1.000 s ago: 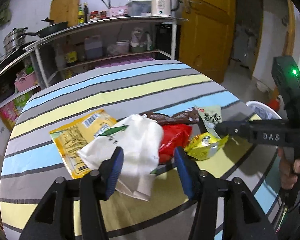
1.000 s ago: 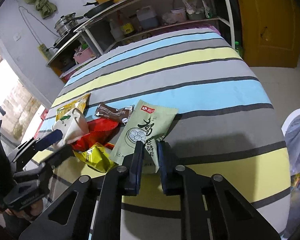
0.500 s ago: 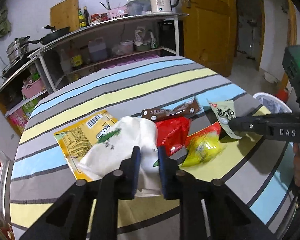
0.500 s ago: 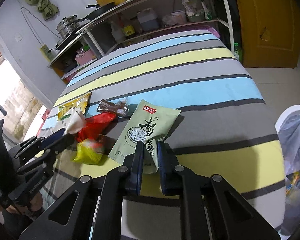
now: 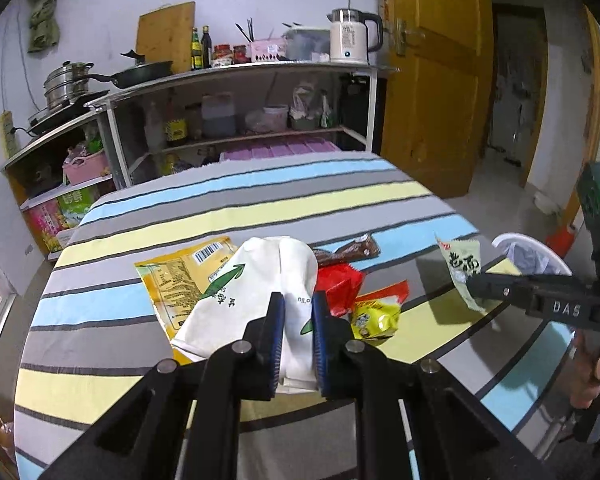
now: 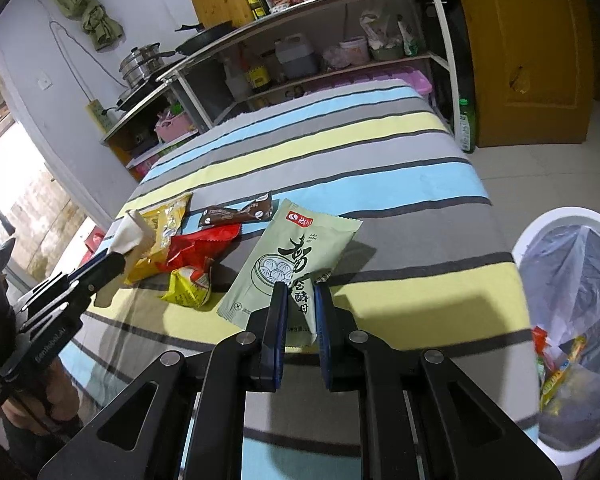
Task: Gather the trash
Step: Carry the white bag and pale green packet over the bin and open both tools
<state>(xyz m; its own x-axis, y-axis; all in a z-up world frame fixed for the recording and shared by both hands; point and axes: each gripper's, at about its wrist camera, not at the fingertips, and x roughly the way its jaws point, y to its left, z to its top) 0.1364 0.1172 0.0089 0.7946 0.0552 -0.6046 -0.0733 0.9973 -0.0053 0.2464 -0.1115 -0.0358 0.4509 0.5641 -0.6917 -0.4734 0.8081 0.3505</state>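
- With both tongs clamped on wrappers, risk now sits in the carry to the bin.
- Left tongs point(image 5: 298, 334): closed on the near end of the white bag point(image 5: 256, 292), far end draped over the yellow packet point(image 5: 180, 280) and beside the red wrapper point(image 5: 338, 284); jaws just drawn together around it.
- Right tongs point(image 6: 302, 320): pinching the near edge of the green sachet point(image 6: 296, 264), most of it hanging free ahead of the pads, apparently raised off the striped surface point(image 6: 340, 152).
- White lined bin point(image 6: 572, 264) standing off the surface's right edge, some litter already inside.
- Likely trouble: a thin edge grip on the sachet, so a quick swing could slide it out short of the bin.
- Limp white bag liable to drag the red wrapper or small yellow pouch point(image 5: 374, 318) off the surface edge if lifted too low.
- Two held tools converging on one bin: possible clash, or a bag snagging on the liner rim.
- Brown bar wrapper point(image 6: 236, 214) and the rest remaining on the surface, easy to scatter with a careless sweep.
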